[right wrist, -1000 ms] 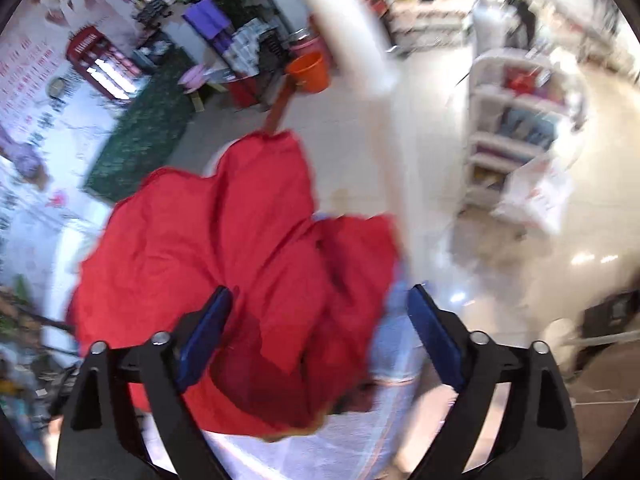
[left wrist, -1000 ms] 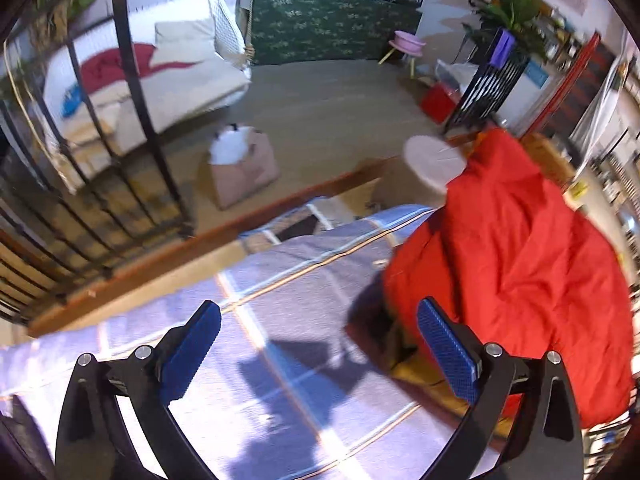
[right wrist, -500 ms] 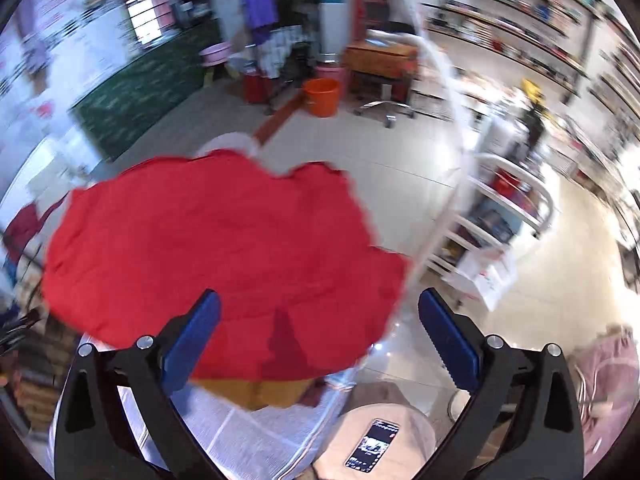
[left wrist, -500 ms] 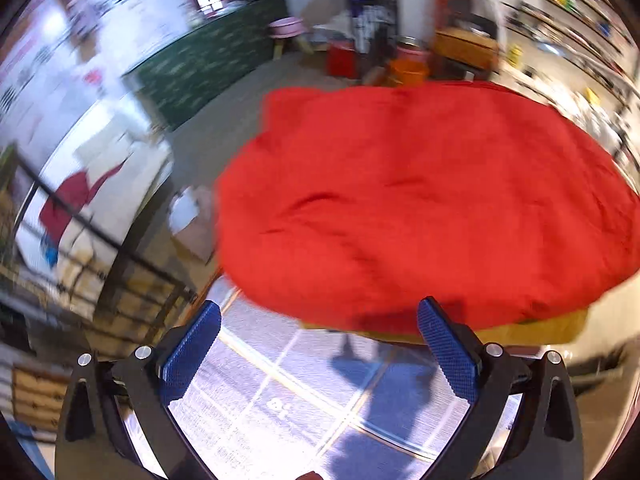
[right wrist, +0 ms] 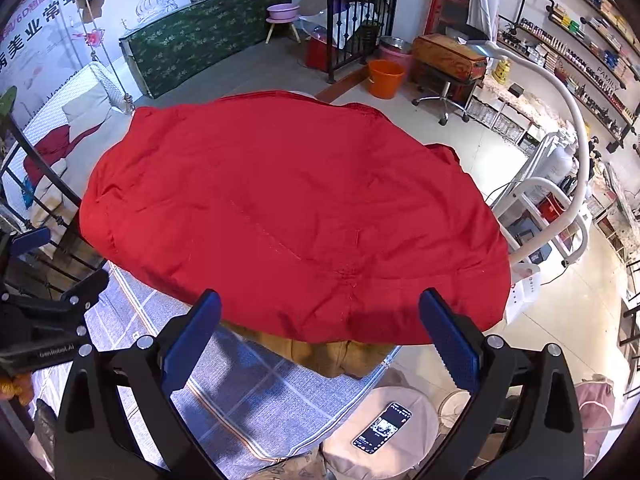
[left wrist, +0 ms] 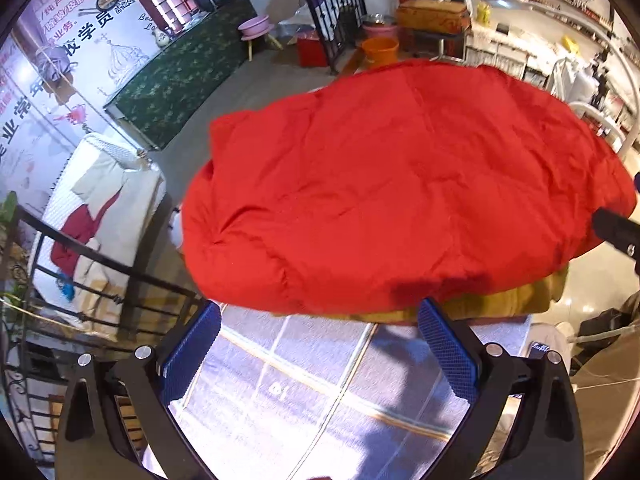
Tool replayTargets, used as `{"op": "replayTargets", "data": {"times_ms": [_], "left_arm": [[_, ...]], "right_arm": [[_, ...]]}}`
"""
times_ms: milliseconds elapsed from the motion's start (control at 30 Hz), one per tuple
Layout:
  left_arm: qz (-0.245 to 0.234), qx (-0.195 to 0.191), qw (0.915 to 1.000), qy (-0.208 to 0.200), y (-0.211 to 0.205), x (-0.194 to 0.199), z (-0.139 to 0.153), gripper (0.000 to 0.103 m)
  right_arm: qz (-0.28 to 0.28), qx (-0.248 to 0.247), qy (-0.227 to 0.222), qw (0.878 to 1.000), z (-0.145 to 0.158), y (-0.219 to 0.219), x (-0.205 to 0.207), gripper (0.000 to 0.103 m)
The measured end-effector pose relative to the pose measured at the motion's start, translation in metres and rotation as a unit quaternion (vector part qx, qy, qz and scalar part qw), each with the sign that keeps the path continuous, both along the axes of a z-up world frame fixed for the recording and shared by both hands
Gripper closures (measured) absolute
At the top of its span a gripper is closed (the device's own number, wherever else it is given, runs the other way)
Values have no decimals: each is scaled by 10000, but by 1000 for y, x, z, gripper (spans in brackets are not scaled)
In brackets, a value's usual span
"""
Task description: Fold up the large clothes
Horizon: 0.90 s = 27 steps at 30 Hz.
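A large red garment [left wrist: 400, 184] [right wrist: 288, 208] lies spread wide over a table under a blue plaid cloth [left wrist: 320, 392] [right wrist: 240, 400]. A mustard-brown garment [left wrist: 500, 304] [right wrist: 332, 356] peeks out beneath its near edge. My left gripper [left wrist: 320, 312] is open just short of the near left hem, holding nothing. My right gripper [right wrist: 320, 300] is open at the near right hem, also holding nothing. Each gripper shows in the other's view: the left gripper [right wrist: 52, 300] at the left edge, the right gripper [left wrist: 616, 232] at the right edge.
A phone [right wrist: 382, 428] lies on a round pink stool [right wrist: 420, 404] beside the table's near right corner. A black metal railing [left wrist: 100, 280] runs along the left. A white curved lamp arm [right wrist: 568, 120] and a white rack stand to the right.
The red garment was bunched up at the right a second ago; now it lies spread flat across the table. Both grippers have swung to face it and stayed open.
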<state>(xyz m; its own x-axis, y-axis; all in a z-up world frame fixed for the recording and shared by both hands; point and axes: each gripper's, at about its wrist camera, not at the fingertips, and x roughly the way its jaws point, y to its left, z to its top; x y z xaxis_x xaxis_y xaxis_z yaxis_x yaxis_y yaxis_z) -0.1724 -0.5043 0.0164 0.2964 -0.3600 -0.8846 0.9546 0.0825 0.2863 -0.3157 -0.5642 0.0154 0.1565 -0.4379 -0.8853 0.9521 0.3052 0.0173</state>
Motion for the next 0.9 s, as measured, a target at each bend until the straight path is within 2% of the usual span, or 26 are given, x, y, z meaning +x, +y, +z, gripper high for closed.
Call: {"op": "replayTargets", "data": {"times_ms": [267, 900], "left_arm": [[161, 159, 9997, 67, -1, 3, -3, 6], [249, 214, 9994, 87, 2, 4, -10, 6]], "right_arm": [[-67, 104, -31, 9999, -10, -4, 1, 5], [40, 159, 46, 9999, -13, -2, 4, 5]]}}
